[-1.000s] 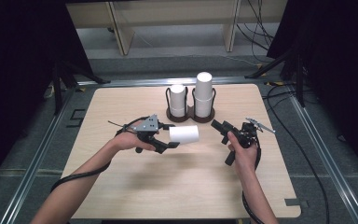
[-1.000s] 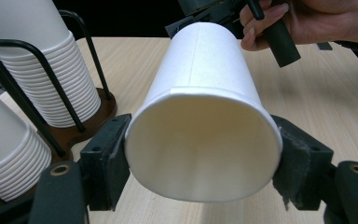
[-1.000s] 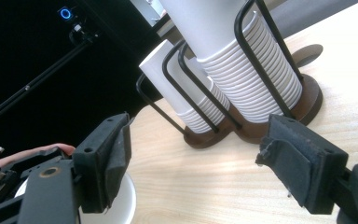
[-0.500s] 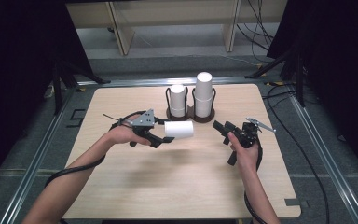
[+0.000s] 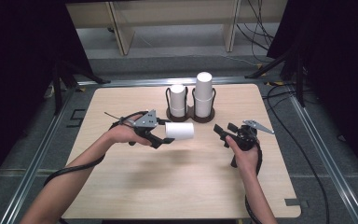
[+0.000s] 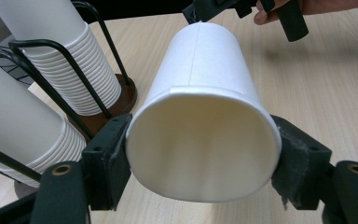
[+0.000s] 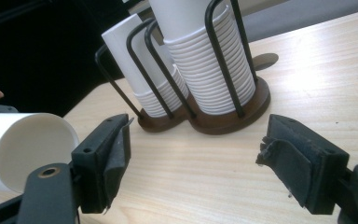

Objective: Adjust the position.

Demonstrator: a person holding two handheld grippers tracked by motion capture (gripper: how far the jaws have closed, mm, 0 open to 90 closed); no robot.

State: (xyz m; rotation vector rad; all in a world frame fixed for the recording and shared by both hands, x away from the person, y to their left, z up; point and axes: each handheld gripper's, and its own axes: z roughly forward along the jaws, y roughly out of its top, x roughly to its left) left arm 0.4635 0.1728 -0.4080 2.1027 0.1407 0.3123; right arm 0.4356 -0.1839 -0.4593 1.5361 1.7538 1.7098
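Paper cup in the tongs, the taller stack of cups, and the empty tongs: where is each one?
paper cup (image 6: 209, 79), left gripper view, on its side wall.
taller stack of cups (image 5: 204, 88), high view, on its upper side.
right tongs (image 7: 193, 158), right gripper view, midway between the open tips.

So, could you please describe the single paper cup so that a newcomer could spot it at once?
On the wooden table, look just in front of the two wire-racked cup stacks. The single cup lies sideways there, clamped in the left tool, the one cup outside the stacks.
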